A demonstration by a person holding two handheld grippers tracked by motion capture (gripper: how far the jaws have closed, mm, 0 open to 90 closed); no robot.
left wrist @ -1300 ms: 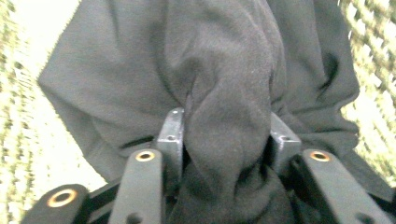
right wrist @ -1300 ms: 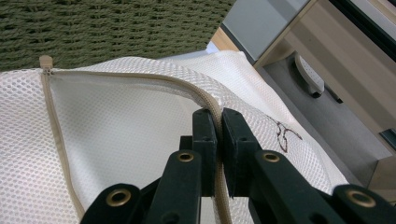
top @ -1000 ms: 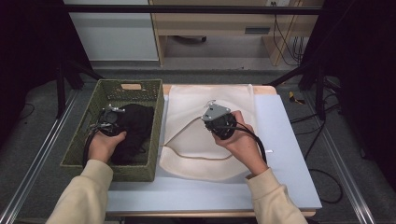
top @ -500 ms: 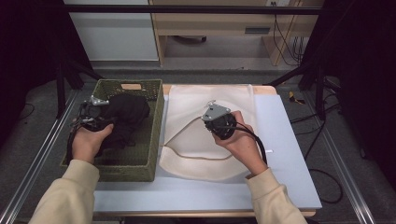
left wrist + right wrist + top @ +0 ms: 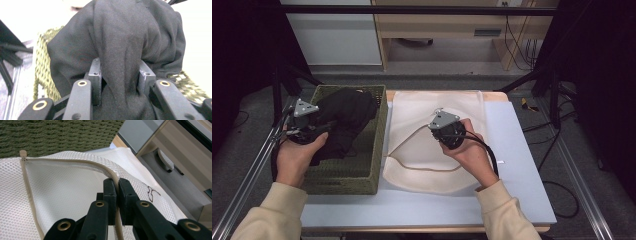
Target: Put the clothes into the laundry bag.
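Left gripper view looks straight into the black garment, which bulges up between the two jaws and covers most of what lies behind it; the left gripper is clamped on a thick fold of that cloth, pads pressing it from both sides. How much of the garment hangs below the grip cannot be made out there. From the high view the black garment sits bunched over the far left part of the green woven basket, partly above its rim, with the rest draped down inside; the left gripper is at the garment's left edge, its jaw tips buried in the cloth. The basket floor nearer the person is bare weave.

Just right of the basket, touching its side, lies the white mesh laundry bag flat on the pale table. Its beige zipper curves across it, and the bag's far end runs under the hand. The right gripper rests on the bag; in the right gripper view its jaws are pinched tight on the zipper edge of the mesh, with the zipper pull near the basket wall. Whether anything lies inside the bag cannot be told. A wooden bench stands beyond the table, cut off by the frame.
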